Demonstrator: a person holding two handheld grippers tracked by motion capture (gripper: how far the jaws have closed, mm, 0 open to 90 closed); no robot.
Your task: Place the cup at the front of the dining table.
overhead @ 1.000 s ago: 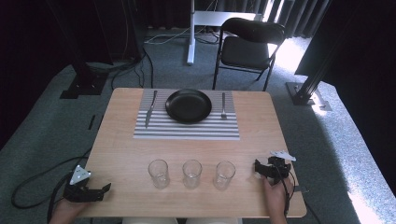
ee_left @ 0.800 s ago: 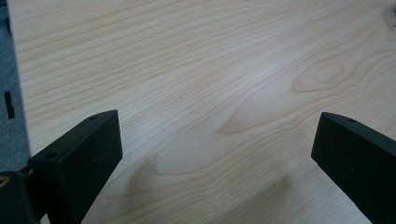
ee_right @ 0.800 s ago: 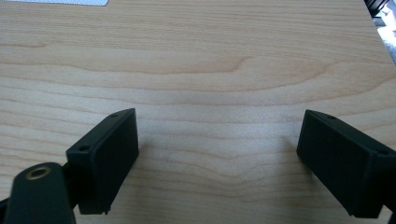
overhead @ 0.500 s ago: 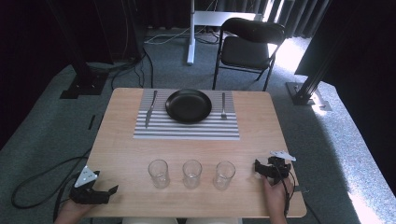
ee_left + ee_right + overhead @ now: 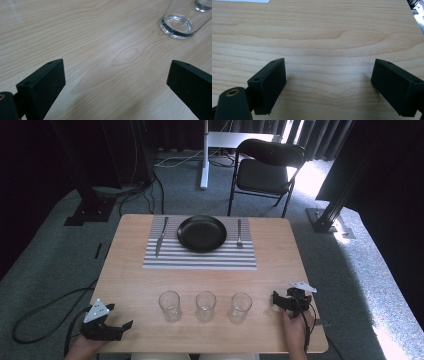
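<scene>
Wooden table: both tools low, jaws spread.

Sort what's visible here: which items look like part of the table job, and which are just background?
Likely job items: three clear drinking glasses, black round plate, striped placemat, metal knife, metal fork, open left gripper, open right gripper.

Background: black folding chair, floor cables, white stand.
</scene>
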